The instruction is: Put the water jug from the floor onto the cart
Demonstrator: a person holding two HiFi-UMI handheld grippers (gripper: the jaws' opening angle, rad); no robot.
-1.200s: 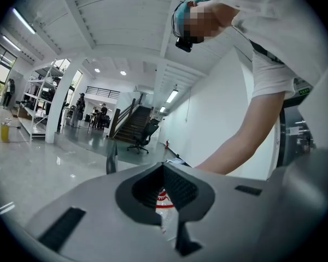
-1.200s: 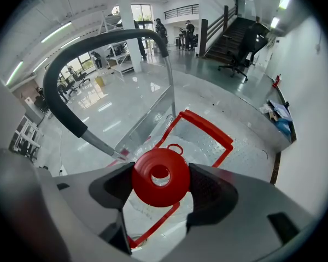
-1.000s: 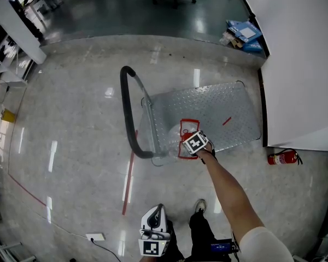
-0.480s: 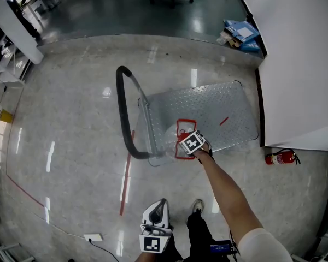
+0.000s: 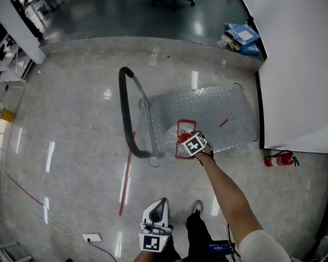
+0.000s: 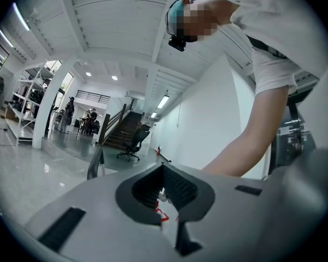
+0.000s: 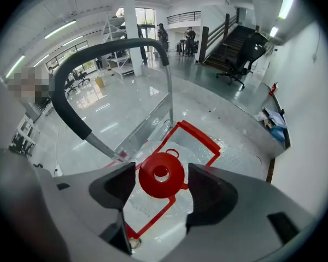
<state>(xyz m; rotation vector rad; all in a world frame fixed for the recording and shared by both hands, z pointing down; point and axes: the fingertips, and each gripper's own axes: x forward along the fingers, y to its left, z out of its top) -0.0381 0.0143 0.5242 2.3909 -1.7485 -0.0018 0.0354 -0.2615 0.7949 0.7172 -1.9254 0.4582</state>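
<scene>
The clear water jug (image 5: 174, 142) with a red frame (image 5: 186, 125) rests on the near end of the cart's metal deck (image 5: 221, 105), by the black push handle (image 5: 126, 113). My right gripper (image 5: 188, 141) is down on top of it. In the right gripper view the jug's red cap (image 7: 161, 173) sits between the two jaws of the right gripper (image 7: 161, 183), which close in on both its sides. My left gripper (image 5: 159, 205) hangs low near my feet, away from the cart. In the left gripper view the left gripper (image 6: 165, 192) is shut and holds nothing.
A white partition (image 5: 300, 64) stands right of the cart, with a red fire extinguisher (image 5: 279, 159) on the floor at its foot. Blue boxes (image 5: 243, 34) lie at the far right. A red tape line (image 5: 126, 179) runs along the floor left of me.
My right gripper has stayed on the jug at the same spot on the cart. The left gripper has barely moved. Only the head view has shifted a little.
</scene>
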